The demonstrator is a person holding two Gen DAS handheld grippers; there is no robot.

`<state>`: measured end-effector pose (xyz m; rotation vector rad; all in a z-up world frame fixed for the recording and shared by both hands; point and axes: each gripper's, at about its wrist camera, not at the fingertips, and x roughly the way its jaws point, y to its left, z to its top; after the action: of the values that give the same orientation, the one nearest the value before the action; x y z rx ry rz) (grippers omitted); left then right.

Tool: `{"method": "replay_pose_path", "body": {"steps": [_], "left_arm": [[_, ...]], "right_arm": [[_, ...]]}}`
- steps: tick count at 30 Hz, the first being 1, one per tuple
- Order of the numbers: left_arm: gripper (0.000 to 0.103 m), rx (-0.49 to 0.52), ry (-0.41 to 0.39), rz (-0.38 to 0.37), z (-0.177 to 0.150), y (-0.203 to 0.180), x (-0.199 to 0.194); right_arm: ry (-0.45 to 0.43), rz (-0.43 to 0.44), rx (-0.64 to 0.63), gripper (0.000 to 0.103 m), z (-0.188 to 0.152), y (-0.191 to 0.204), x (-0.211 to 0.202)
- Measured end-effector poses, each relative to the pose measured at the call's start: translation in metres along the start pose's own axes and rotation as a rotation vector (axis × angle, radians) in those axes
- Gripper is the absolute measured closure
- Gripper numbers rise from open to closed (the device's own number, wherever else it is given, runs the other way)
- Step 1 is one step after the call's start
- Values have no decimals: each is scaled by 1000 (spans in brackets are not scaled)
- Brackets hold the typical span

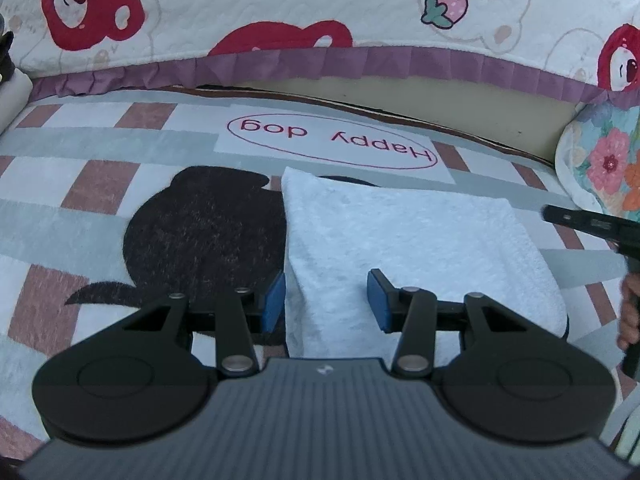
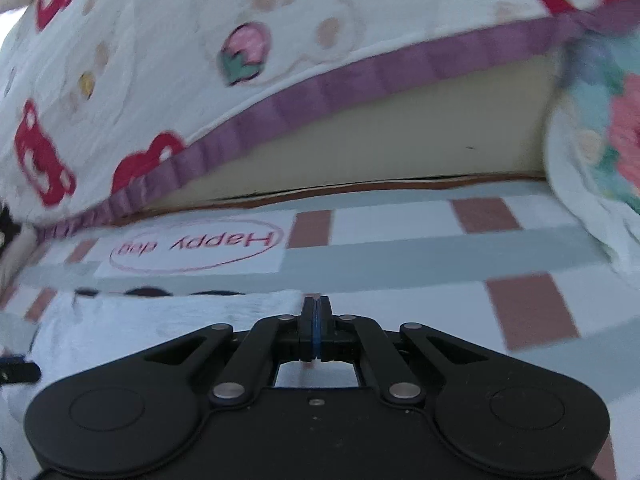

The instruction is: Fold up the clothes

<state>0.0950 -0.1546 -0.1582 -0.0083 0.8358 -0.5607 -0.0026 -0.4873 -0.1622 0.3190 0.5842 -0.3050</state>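
- Two claws over one pale, fuzzy terry cloth (image 1: pixel 400 240), lying flat as a tidy rectangle on a checked rug of grey, white and dusty-pink squares (image 1: pixel 80 216), partly covering a dark brown animal silhouette (image 1: pixel 208 232) printed there.
- Left claw (image 1: pixel 326 300) spread wide, blue rubber pads (image 1: pixel 275 300) apart, straddling the cloth's near left edge; nothing pinched, though one pad sits just beside the fold line.
- Right claw (image 2: pixel 316 328) pressed together, pads meeting with only a thin blue seam between; whether any cloth is caught there cannot be told, as the tips sit right at the cloth's far right corner (image 2: pixel 288 296) and the view is motion-blurred.
- Seen from the left wrist view: black body of the right claw (image 1: pixel 588 220) at the cloth's right side, fingers of a hand (image 1: pixel 630 312) wrapped round its handle.
- Cloth edges straight and doubled-looking, left side thick and rounded like a fold, so likely already folded at least once; equally fits a stage with a further fold due or a finished bundle being squared up.
- Placement probably chosen for the flat, grippy pile of the rug, keeping soft fabric from sliding.
- Behind: quilted white cover with red bears, strawberries and a purple frill (image 1: pixel 280 64), draped over a cream cushion edge (image 1: pixel 440 96); a "Happy dog" oval label (image 1: pixel 332 144) on the rug; a floral pillow (image 1: pixel 604 160) at right.
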Motion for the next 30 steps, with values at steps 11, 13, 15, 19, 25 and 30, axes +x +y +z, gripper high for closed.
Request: {"method": "replay_pose_path", "body": {"steps": [11,13,15,19,25,30], "left_arm": [[54,-49,16,-10,-2,10,6],[54,-51,15,-10,-3,12,4],[54,-53,14,-10,-3,13,3],[52,-117,28,-34,-2,25,2],[51,-273,74,-99,2,49,10],[44,-297,92,-108,6,55,26]], "right_arm": [[-47,-368,39,84,-30,-41,-103],[-45,-448,84,29,-33,-50,-116],[-43,-527,129,29,-36,-60,-128],[34,-317,277,29,-40,-53,-126],[235,116,641,29,-67,-14,-80],[270,175,763,28,-83,9,-55]]}}
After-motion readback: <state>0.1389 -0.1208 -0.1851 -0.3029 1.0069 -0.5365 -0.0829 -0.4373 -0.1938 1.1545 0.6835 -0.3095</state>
